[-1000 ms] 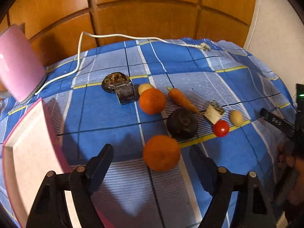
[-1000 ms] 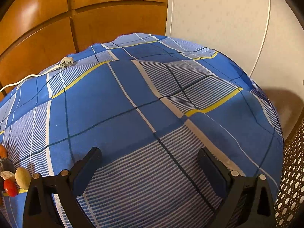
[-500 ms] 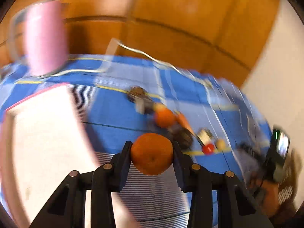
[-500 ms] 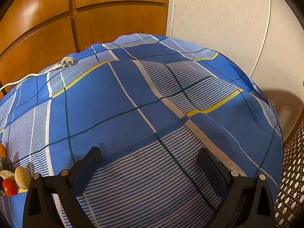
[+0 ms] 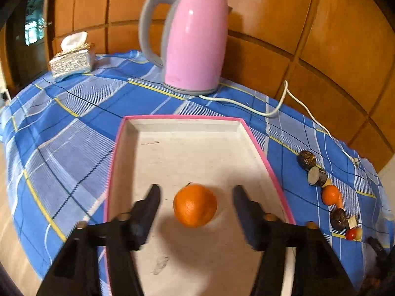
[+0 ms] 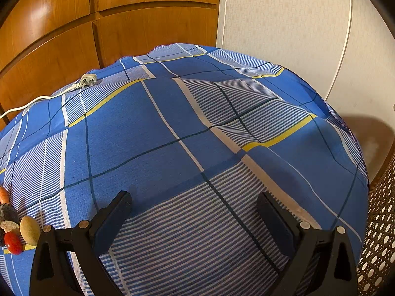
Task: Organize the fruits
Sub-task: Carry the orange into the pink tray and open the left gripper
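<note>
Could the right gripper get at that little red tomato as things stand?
Probably yes: the right gripper is open and empty, and the tomato lies uncovered on the cloth off to its left.

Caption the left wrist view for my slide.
Left gripper opening over the pink-rimmed tray, an orange loose between its fingers, kettle behind.

A table draped in a blue plaid cloth (image 6: pixel 197 135) with white stripes and yellow lines fills the room ahead of both grippers, backed by glossy orange-brown wood panelling (image 5: pixel 321 37). Beyond the right gripper, a pale textured wall (image 6: pixel 284 24) meets the panelling (a brown lattice screen (image 6: pixel 380 234) edges the frame); warm indoor light glares off the wood.
</note>
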Action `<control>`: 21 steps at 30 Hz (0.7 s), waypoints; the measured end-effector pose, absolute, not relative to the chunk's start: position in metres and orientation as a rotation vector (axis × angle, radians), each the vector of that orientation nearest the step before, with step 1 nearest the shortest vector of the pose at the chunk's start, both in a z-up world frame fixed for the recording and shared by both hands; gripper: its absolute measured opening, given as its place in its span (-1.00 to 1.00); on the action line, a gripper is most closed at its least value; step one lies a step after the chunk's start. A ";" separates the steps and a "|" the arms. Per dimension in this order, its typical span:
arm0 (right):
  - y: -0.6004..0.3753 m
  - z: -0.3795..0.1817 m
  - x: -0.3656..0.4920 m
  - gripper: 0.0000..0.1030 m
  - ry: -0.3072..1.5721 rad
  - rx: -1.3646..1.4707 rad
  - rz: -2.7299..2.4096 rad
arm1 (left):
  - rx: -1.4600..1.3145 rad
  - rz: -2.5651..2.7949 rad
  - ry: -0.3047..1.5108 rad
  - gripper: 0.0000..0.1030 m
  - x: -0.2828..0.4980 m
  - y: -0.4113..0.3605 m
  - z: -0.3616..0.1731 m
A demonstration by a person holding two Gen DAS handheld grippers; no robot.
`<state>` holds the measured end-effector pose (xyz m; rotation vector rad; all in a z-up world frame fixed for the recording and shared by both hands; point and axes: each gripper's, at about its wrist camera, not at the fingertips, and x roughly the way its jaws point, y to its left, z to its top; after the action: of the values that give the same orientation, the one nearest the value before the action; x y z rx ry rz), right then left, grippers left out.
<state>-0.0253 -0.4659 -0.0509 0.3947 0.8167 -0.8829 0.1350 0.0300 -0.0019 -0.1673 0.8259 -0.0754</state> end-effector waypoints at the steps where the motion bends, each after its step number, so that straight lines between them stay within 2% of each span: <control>1: -0.466 -0.051 -0.025 0.99 0.817 0.395 -0.883 | -0.163 -0.067 0.810 0.32 0.128 0.033 -0.001; 4: -0.466 -0.051 -0.026 0.99 0.818 0.397 -0.882 | -0.157 -0.032 0.781 0.35 0.105 0.033 0.004; 11: -0.466 -0.051 -0.026 0.99 0.822 0.401 -0.881 | -0.221 0.105 0.697 0.69 0.049 0.072 0.009; 16: -0.466 -0.051 -0.026 0.99 0.823 0.404 -0.880 | -0.273 0.181 0.689 0.87 0.029 0.098 0.005; 21: -0.466 -0.051 -0.026 0.99 0.821 0.410 -0.875 | -0.316 0.231 0.764 0.90 0.026 0.108 -0.023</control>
<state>-0.0264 -0.4661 -0.0510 0.4097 0.8212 -0.8752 0.0260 0.1083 -0.0226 -0.3162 0.7643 0.2310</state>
